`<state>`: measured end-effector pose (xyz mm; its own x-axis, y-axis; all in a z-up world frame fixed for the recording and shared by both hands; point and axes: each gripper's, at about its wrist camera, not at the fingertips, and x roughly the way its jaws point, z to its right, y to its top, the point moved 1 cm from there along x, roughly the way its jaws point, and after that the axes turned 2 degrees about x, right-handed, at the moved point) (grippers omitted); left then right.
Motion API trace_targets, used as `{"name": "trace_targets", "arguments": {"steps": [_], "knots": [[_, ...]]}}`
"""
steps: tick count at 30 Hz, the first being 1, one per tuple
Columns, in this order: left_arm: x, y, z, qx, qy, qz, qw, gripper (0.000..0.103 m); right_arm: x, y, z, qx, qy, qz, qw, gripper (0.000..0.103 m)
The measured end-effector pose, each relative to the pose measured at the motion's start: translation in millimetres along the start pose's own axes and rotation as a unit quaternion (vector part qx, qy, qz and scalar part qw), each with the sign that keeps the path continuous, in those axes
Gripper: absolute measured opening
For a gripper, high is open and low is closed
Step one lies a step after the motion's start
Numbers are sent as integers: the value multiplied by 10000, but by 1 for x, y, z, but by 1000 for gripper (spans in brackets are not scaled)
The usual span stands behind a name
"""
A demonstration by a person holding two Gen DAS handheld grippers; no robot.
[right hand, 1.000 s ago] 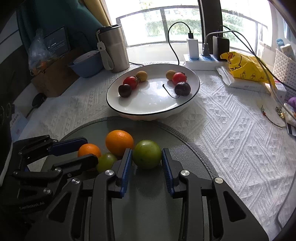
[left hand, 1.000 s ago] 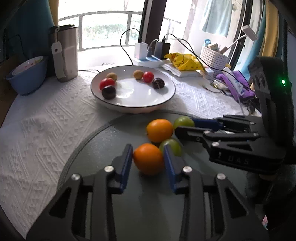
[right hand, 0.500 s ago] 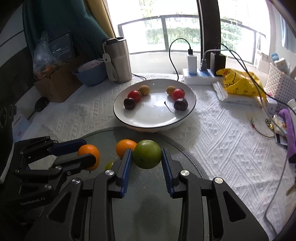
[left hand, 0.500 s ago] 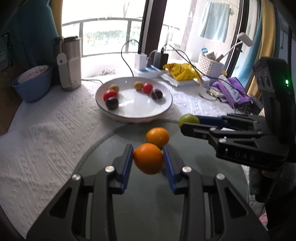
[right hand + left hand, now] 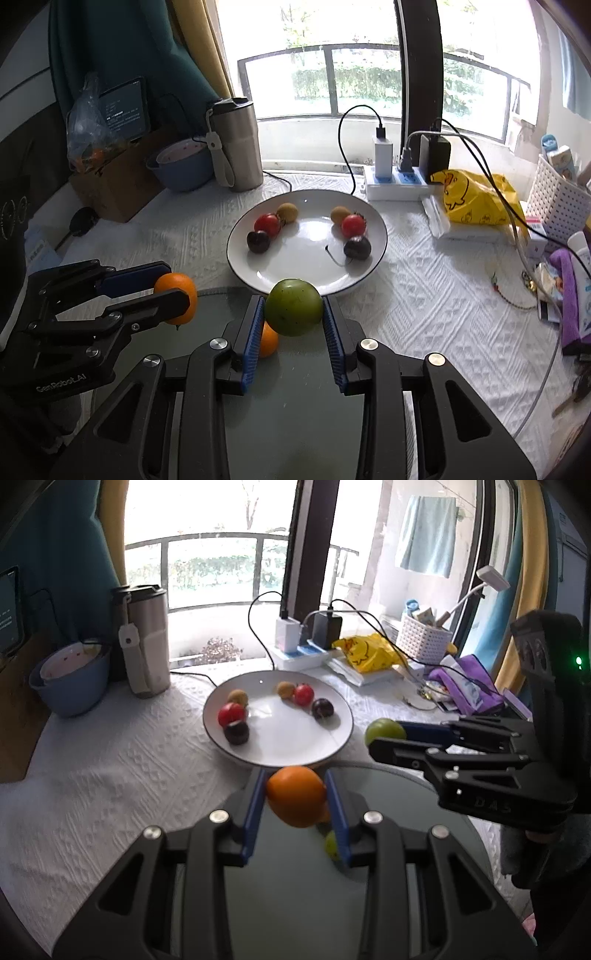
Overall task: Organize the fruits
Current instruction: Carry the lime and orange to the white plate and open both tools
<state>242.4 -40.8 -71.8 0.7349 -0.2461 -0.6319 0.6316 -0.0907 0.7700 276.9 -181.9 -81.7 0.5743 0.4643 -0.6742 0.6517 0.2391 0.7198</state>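
Observation:
My left gripper (image 5: 295, 799) is shut on an orange (image 5: 296, 795) and holds it in the air above the round glass board (image 5: 295, 904). The same orange (image 5: 176, 296) shows at the left of the right wrist view. My right gripper (image 5: 293, 314) is shut on a green fruit (image 5: 293, 312), also lifted; that green fruit (image 5: 384, 731) shows at the right of the left wrist view. A second orange (image 5: 269, 341) and a small green fruit (image 5: 331, 845) lie on the board below, partly hidden. The white plate (image 5: 306, 275) beyond holds several small fruits in two clusters.
A steel tumbler (image 5: 236, 144) and a blue bowl (image 5: 181, 166) stand at the back left. A power strip (image 5: 399, 184) with cables, a yellow bag (image 5: 476, 201) and a white basket (image 5: 557, 199) lie at the back right. A white textured cloth (image 5: 443, 314) covers the table.
Both grippers have risen off the glass board, each carrying its fruit. The plate and table now look farther below, and the fruits left on the board sit under the fingers.

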Motion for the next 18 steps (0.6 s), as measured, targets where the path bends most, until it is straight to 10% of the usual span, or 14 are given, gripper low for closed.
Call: {"name": "trace_targets", "arguments": {"steps": [18], "knots": [[59,34,-8,85,322,-195,9993,35,44,37,28,-22,76,5,10000,34]]}}
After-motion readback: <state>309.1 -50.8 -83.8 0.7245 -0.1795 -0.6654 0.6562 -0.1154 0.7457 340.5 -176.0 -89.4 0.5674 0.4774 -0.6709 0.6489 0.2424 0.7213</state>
